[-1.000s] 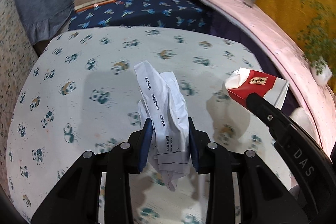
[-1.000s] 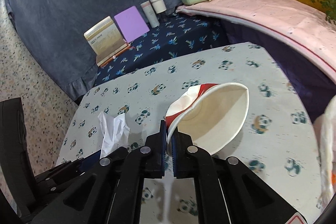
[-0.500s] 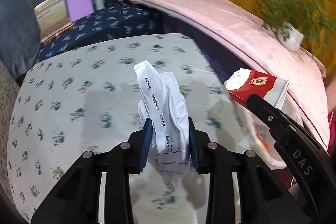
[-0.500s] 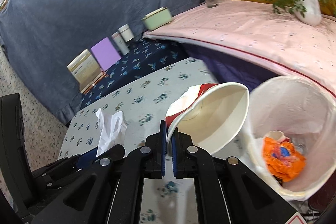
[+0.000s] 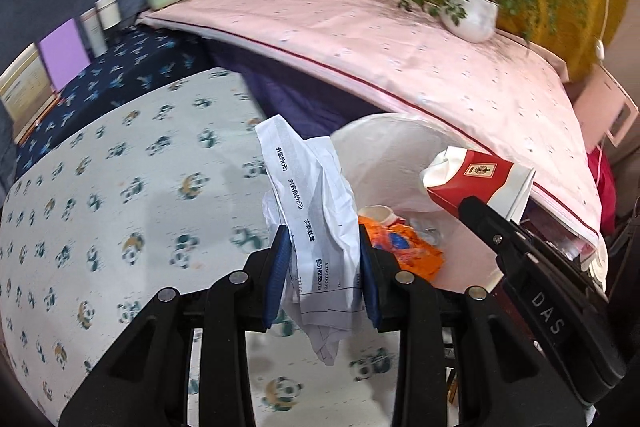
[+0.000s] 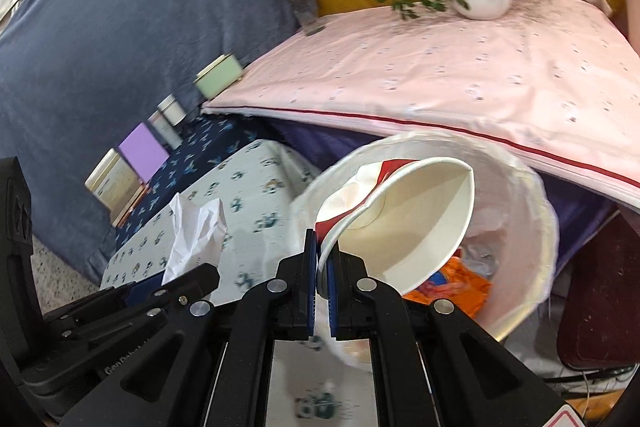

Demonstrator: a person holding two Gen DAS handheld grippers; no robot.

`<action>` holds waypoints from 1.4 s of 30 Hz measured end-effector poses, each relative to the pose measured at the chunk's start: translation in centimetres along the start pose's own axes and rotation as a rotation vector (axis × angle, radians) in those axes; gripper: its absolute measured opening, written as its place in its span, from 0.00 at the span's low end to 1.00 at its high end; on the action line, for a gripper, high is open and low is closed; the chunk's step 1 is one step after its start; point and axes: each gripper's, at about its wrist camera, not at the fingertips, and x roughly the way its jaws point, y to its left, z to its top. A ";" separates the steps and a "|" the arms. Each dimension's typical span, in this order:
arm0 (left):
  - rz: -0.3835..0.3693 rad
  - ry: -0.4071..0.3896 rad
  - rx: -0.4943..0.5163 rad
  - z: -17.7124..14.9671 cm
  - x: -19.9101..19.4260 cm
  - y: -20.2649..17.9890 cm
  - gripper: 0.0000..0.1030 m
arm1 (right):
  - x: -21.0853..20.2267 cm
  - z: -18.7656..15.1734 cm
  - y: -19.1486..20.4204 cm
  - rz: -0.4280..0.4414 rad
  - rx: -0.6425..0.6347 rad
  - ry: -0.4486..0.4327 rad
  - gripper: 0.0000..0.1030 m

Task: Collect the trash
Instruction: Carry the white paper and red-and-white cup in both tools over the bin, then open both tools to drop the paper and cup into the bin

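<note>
Drop-off step. Left gripper (image 5: 322,269) clenched on paper (image 5: 314,223), right gripper (image 6: 321,261) pinching cup (image 6: 404,223) rim; both hover at bin (image 6: 536,259) off table (image 5: 120,187) edge. Next: release over opening.

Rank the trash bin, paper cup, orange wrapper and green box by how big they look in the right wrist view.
1. trash bin
2. paper cup, though nearness inflates it
3. orange wrapper, partly hidden
4. green box, far away

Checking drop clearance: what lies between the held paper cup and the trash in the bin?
Nothing: the paper cup hangs over the orange wrapper in the bin, right wrist view.
</note>
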 end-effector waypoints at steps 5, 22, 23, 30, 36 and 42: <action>-0.050 0.016 0.060 0.7 1.3 -3.4 0.31 | -0.5 0.2 -3.4 -0.042 0.057 -0.013 0.05; -0.085 -0.043 0.144 1.4 2.8 -6.2 0.60 | -0.5 0.7 -6.9 -0.069 0.104 -0.015 0.05; -0.076 -0.051 0.144 1.4 2.7 -6.1 0.61 | -0.3 0.7 -6.7 -0.068 0.102 -0.013 0.06; -0.052 -0.051 0.116 1.3 2.7 -4.6 0.66 | 0.2 0.8 -6.2 -0.064 0.096 -0.008 0.11; -0.036 -0.045 0.088 1.0 2.7 -3.4 0.67 | 0.6 0.9 -5.5 -0.059 0.083 0.002 0.12; -0.024 -0.040 0.038 0.7 2.4 -1.5 0.67 | 1.0 0.9 -4.3 -0.051 0.060 0.012 0.18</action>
